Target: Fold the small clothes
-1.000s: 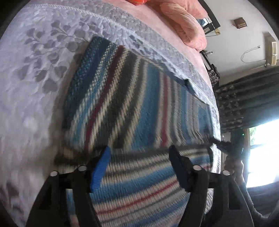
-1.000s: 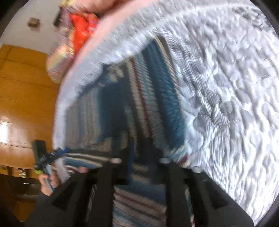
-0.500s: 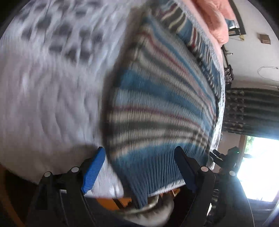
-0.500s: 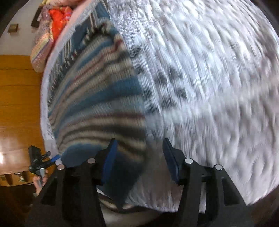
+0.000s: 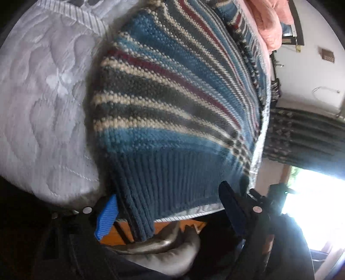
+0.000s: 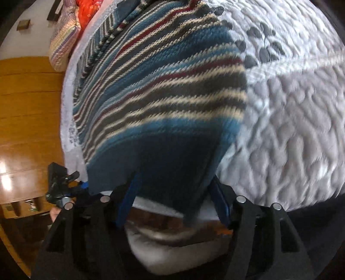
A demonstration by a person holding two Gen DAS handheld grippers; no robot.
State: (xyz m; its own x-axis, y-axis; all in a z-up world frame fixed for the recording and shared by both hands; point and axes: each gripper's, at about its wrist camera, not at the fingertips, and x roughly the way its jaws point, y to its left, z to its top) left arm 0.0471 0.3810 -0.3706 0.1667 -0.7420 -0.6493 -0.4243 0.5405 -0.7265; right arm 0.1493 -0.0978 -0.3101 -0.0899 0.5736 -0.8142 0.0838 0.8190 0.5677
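- The striped knitted sweater (image 5: 172, 101) fills the middle of both views, lying on the quilted bed cover (image 5: 43, 112). Its dark blue ribbed hem (image 5: 172, 178) hangs over the near edge of the bed, at the bottom centre of each frame.
- In the left wrist view one hem corner droops past the white bed edge, towards the lower centre. If it is not gathered, its weight could drag the knit off the bed.
- The left gripper (image 5: 168, 211) has its jaws spread wide on either side of the hem, gripping nothing. Closing from here could pinch only the loose corner, or the cover along with it, and the fold would come out crooked.
- The right gripper (image 6: 172, 200) also stands released, its blue pads flanking the hem's other end in the lower centre of its view. Whether a pad already touches the knit is unclear, since that frame is blurred.
- Thick knit is springy and heavy, so a shallow bite on the ribbing may slip out when lifted.
- If the two grippers bite at unequal depths, the stripes would skew and the fold line would run slanted.
- A pink blanket (image 5: 267, 19) sits at the upper right of the left view, well apart and no hindrance.
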